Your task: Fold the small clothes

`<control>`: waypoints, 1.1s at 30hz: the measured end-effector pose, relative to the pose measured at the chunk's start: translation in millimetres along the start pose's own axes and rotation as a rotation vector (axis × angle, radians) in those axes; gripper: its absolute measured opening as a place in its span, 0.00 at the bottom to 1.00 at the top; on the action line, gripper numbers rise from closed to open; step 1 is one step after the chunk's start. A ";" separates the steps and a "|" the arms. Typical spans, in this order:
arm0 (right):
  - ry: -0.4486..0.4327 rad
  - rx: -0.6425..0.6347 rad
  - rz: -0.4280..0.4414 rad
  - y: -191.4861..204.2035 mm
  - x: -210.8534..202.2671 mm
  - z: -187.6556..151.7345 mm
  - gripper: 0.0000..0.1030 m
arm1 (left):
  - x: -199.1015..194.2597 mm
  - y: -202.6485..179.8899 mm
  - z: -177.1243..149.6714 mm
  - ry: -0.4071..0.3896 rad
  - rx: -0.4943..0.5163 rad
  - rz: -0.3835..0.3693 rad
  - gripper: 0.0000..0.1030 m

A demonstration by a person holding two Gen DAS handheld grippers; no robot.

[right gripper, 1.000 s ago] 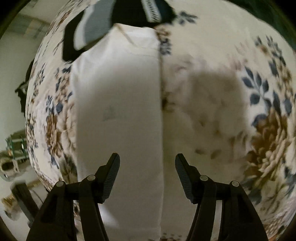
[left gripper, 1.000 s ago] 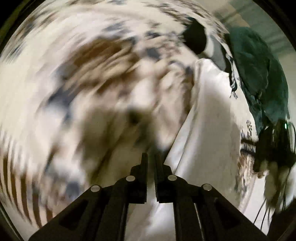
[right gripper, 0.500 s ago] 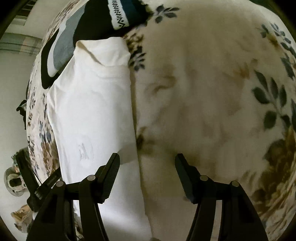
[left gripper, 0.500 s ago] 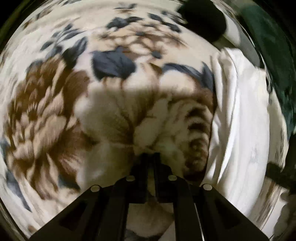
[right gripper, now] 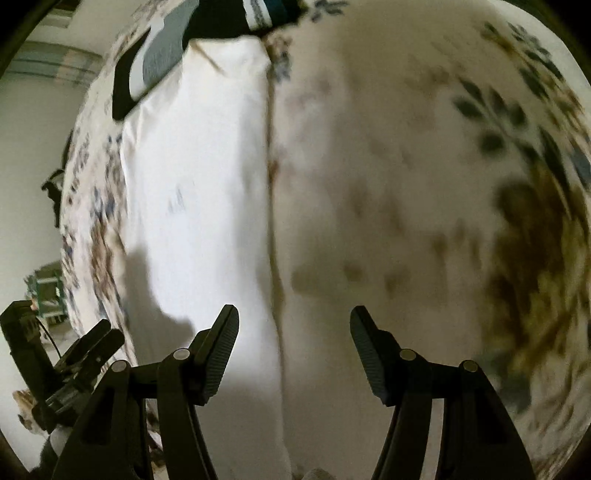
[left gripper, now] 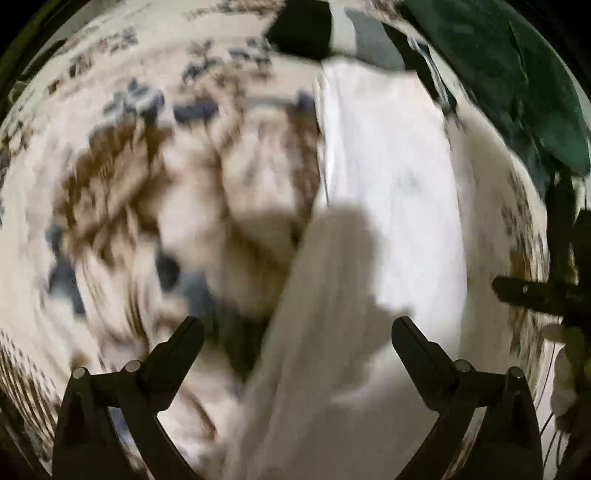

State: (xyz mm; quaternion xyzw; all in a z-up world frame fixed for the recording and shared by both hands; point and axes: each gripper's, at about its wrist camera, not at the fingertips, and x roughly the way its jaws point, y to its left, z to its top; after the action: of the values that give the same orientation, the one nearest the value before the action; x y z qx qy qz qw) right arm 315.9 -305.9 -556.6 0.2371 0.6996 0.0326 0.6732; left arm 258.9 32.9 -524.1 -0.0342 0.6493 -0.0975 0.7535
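Observation:
A white garment [left gripper: 391,177] lies folded into a long narrow strip on the floral blanket [left gripper: 140,170]. My left gripper [left gripper: 295,328] hovers over the strip's near end, pointing steeply down. Its jaws are opening wide, and the cloth lies below them without touching the pads. In the right wrist view the white garment [right gripper: 199,192] runs up the left half. My right gripper [right gripper: 293,317] stands open above its right edge, holding nothing. The left gripper [right gripper: 85,350] shows at the lower left there.
A black and grey garment [right gripper: 162,59] lies at the strip's far end, also seen as a dark garment [left gripper: 306,33] in the left view. A dark green cloth [left gripper: 517,81] lies to the right. The blanket [right gripper: 424,192] spreads wide to the right of the strip.
The left gripper's jaws went from shut to wide open, and it swung from the floral blanket over the white strip's near end. The right gripper shifted slightly and stayed open.

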 end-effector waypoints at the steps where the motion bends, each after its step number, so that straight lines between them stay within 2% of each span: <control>1: 0.004 0.004 -0.009 -2.7 -2.4 -14.0 0.63 | 2.8 0.4 -14.8 0.024 0.013 0.039 1.00; 2: 0.008 0.010 -0.017 -4.2 -3.5 -26.2 0.63 | 2.0 2.0 -21.4 0.036 0.005 0.053 1.00; 5: 0.034 0.034 -0.025 -8.2 -9.1 -71.2 0.63 | -16.6 16.0 -55.3 0.060 -0.030 0.032 1.00; 10: 0.133 0.079 -0.018 1.2 0.2 -176.5 0.63 | -51.3 29.8 -115.3 0.125 -0.037 -0.005 1.00; 13: 0.194 0.136 -0.004 2.7 17.6 -232.4 0.63 | -50.0 39.0 -155.0 0.203 -0.016 -0.030 1.00; 14: 0.208 0.158 0.010 3.9 23.8 -246.2 0.63 | -47.5 39.9 -155.8 0.218 -0.013 -0.033 1.00; 16: 0.232 0.197 0.040 7.0 38.9 -274.3 0.63 | -40.9 42.5 -177.9 0.252 0.015 -0.034 0.98; 19: 0.269 0.237 0.070 13.7 64.3 -307.4 0.63 | -24.5 36.4 -191.9 0.288 0.039 -0.037 0.96; 21: 0.288 0.244 0.062 16.3 79.1 -320.9 0.63 | -20.2 38.1 -201.9 0.299 0.044 -0.039 0.91; 22: 0.296 0.251 0.056 17.4 86.1 -327.4 0.63 | -19.7 39.8 -207.4 0.297 0.042 -0.057 0.76; 23: 0.293 0.260 0.054 19.1 90.7 -332.3 0.62 | -20.5 41.6 -210.7 0.291 0.040 -0.069 0.49; 24: 0.279 0.270 0.056 20.2 92.7 -336.2 0.54 | -20.5 43.2 -214.3 0.290 0.039 -0.066 0.39; 25: 0.263 0.280 0.054 21.0 93.5 -340.3 0.38 | -12.5 32.6 -206.8 0.285 0.033 -0.056 0.24; 26: 0.257 0.288 0.055 23.4 94.8 -342.8 0.29 | -13.8 34.3 -205.4 0.271 0.017 -0.064 0.11; 27: 0.250 0.297 0.065 25.6 94.8 -348.5 0.13 | -19.1 40.9 -207.7 0.256 -0.002 -0.074 0.08; 28: 0.242 0.302 0.071 20.8 91.1 -349.6 0.12 | -26.5 49.4 -207.8 0.238 -0.039 -0.109 0.07; 30: 0.221 0.289 0.075 29.0 85.3 -358.3 0.09 | -37.9 57.9 -206.9 0.217 -0.075 -0.133 0.05; 32: 0.223 0.268 0.069 36.1 82.6 -363.5 0.09 | -50.9 66.9 -205.0 0.192 -0.086 -0.128 0.04; 33: 0.238 0.259 0.048 38.6 83.9 -366.9 0.09 | -53.8 75.2 -205.1 0.191 -0.098 -0.095 0.04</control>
State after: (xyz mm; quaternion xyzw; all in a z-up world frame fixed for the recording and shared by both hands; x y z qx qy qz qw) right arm -22.8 -139.7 -586.7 0.3330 0.7668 -0.0141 0.5485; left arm 57.2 132.2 -517.0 -0.0926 0.7197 -0.1041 0.6802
